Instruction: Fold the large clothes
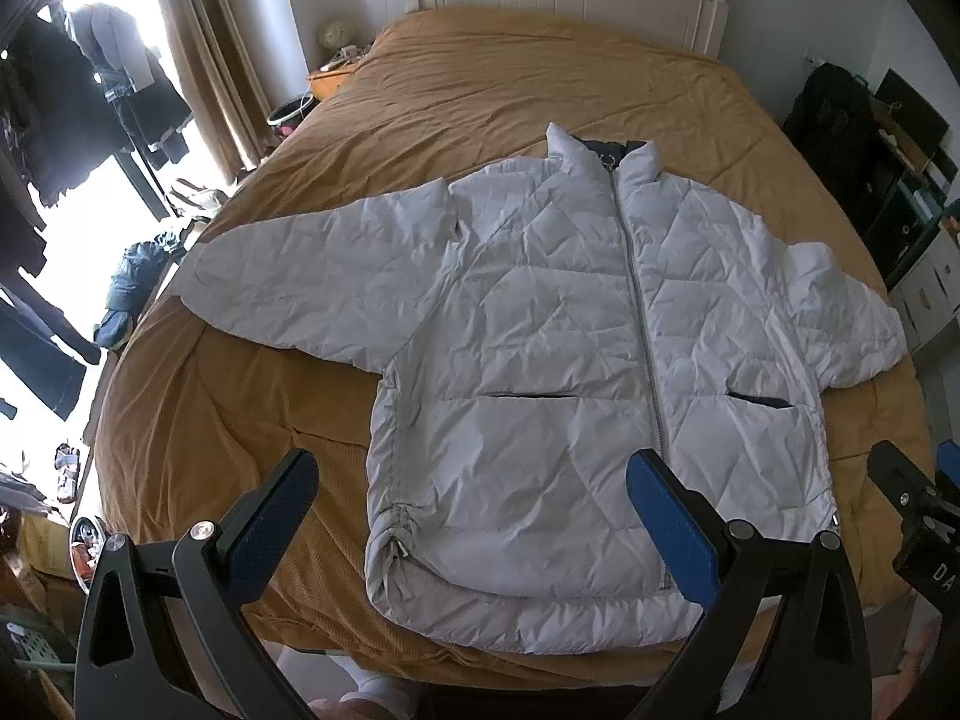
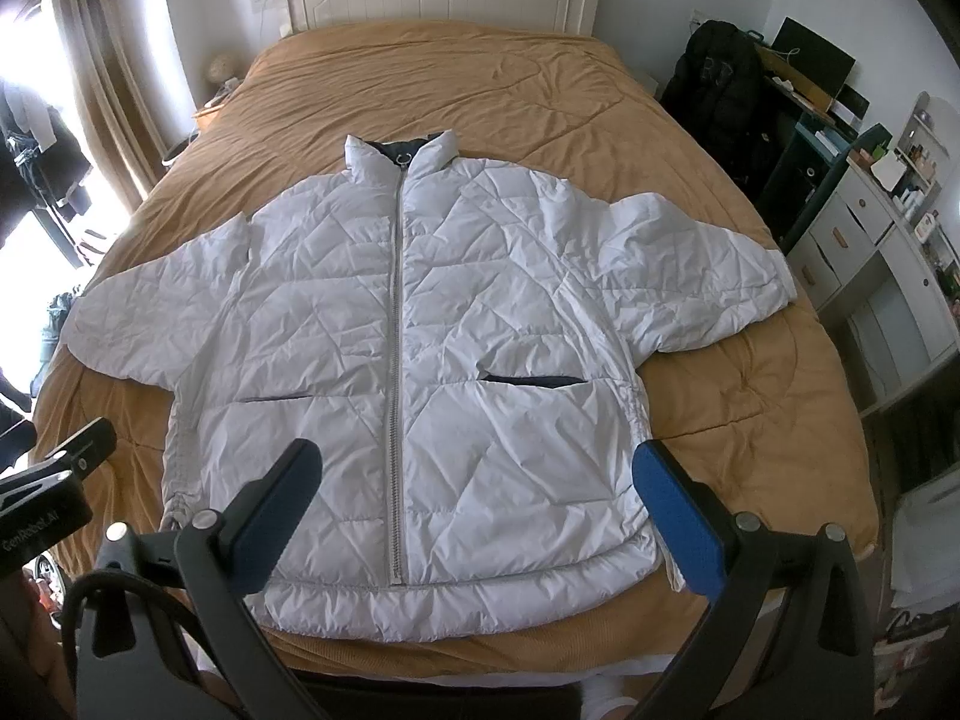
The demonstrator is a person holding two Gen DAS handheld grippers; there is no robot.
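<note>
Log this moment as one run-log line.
stage: pre-fold | white puffer jacket: flat, zipped, on bed | left gripper: open | right gripper: open

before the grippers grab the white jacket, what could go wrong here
The puffy white jacket may spring back open after a fold. Its hem lies by the bed's near edge, so a pull could drag it off. Both open grippers, left and right, might also pinch the brown cover.

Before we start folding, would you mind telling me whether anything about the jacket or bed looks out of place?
Nothing stands out. The white puffer jacket lies flat, face up and zipped on the mustard bedspread, sleeves spread to both sides, merely wrinkled. Both claws, left and right, hover open above its hem.
</note>
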